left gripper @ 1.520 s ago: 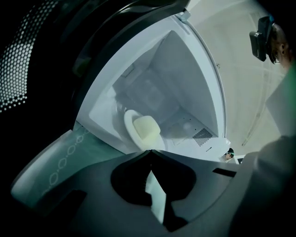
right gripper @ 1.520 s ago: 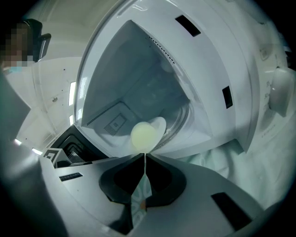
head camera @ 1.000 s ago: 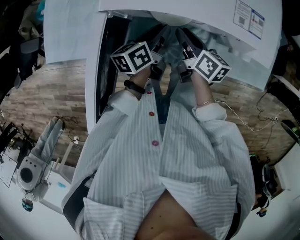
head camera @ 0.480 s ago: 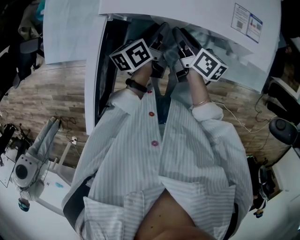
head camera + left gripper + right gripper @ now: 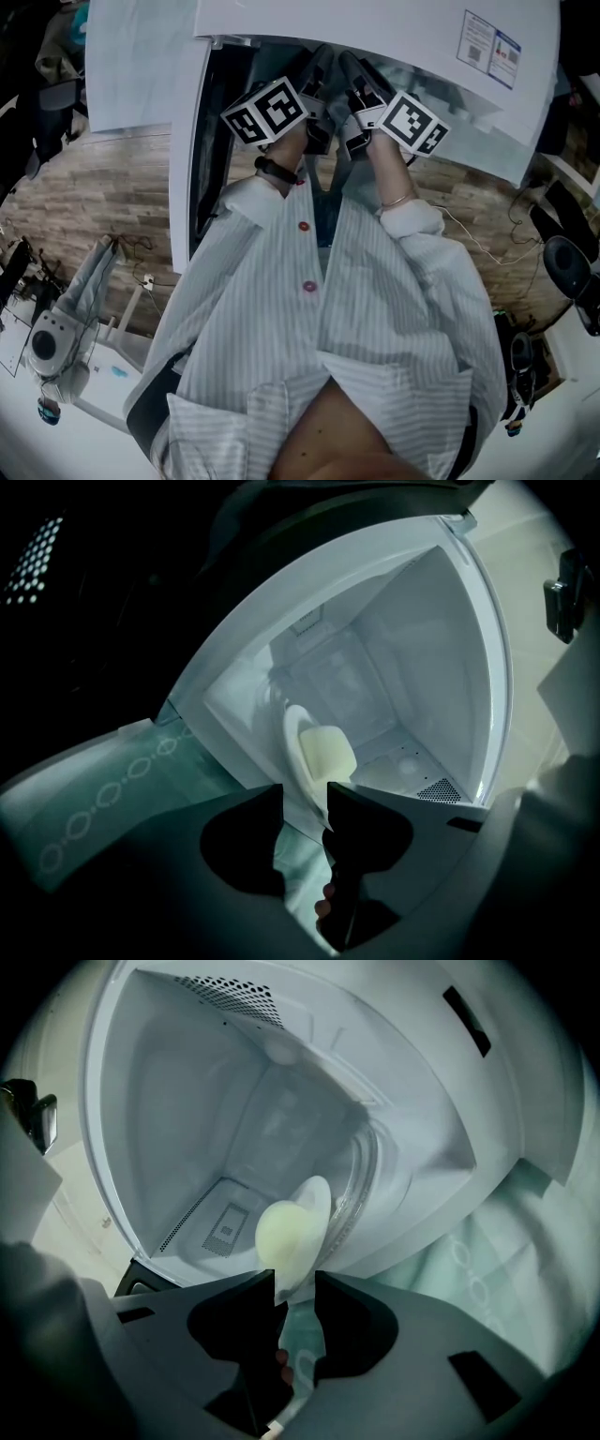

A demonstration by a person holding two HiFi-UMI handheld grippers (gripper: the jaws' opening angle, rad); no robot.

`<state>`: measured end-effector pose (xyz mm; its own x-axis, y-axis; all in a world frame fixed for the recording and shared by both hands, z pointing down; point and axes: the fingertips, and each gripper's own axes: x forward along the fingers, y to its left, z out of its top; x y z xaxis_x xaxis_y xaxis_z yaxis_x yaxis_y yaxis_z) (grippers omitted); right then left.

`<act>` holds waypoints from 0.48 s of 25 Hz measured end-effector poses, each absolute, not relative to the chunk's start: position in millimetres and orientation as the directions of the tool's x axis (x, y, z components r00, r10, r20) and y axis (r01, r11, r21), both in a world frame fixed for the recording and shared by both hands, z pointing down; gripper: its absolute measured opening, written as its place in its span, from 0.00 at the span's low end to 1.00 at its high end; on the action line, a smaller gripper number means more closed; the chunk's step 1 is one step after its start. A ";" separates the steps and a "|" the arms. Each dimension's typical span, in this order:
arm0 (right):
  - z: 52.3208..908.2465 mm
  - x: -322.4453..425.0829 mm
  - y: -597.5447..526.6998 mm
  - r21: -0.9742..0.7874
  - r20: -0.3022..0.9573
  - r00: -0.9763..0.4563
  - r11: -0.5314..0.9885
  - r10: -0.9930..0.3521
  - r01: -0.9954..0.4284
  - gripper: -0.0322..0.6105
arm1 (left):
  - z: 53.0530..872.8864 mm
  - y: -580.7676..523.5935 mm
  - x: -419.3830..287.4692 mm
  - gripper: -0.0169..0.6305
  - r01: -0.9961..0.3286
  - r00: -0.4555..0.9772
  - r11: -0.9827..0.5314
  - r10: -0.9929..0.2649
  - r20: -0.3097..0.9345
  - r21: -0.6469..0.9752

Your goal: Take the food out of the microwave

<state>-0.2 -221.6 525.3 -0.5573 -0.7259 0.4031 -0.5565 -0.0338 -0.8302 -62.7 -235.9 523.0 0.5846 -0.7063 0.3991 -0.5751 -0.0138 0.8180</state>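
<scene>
The white microwave (image 5: 394, 23) stands open in front of me. Inside, a white plate (image 5: 293, 747) carries a pale yellow lump of food (image 5: 326, 752); the right gripper view shows the same plate (image 5: 316, 1196) and food (image 5: 289, 1237). My left gripper (image 5: 305, 794) and right gripper (image 5: 295, 1283) reach side by side into the opening. Their jaws have just been opening. Each pair stands apart with the plate's near rim between them, and a gap shows beside the rim. In the head view both the left gripper (image 5: 317, 67) and the right gripper (image 5: 352, 73) point into the cavity, which hides the plate.
The microwave door (image 5: 141, 66) hangs open at the left. A glass turntable (image 5: 363, 1171) lies on the cavity floor. A pale green patterned cloth (image 5: 94, 799) covers the surface under the microwave. Cables (image 5: 487, 248) and a grey device (image 5: 52, 342) lie on the wooden floor.
Both marker cubes have rolled a little and the grippers sit slightly deeper in the opening. The pale plate rim that showed at the opening's top a second ago is out of the head view.
</scene>
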 end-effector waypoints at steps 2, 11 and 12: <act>526.6 -1.6 -221.9 -0.830 0.407 -0.559 -0.036 -0.723 -0.557 0.28 | 523.6 -236.4 -63.0 0.25 -0.583 0.581 -0.013 -0.706 0.405 0.812; 527.9 -7.9 -221.6 -0.853 0.397 -0.582 -0.050 -0.710 -0.520 0.24 | 523.9 -235.9 -65.8 0.22 -0.557 0.588 0.001 -0.706 0.395 0.831; 528.1 -7.9 -221.3 -0.854 0.396 -0.581 -0.053 -0.711 -0.518 0.24 | 523.2 -236.0 -65.4 0.21 -0.557 0.590 -0.004 -0.705 0.393 0.830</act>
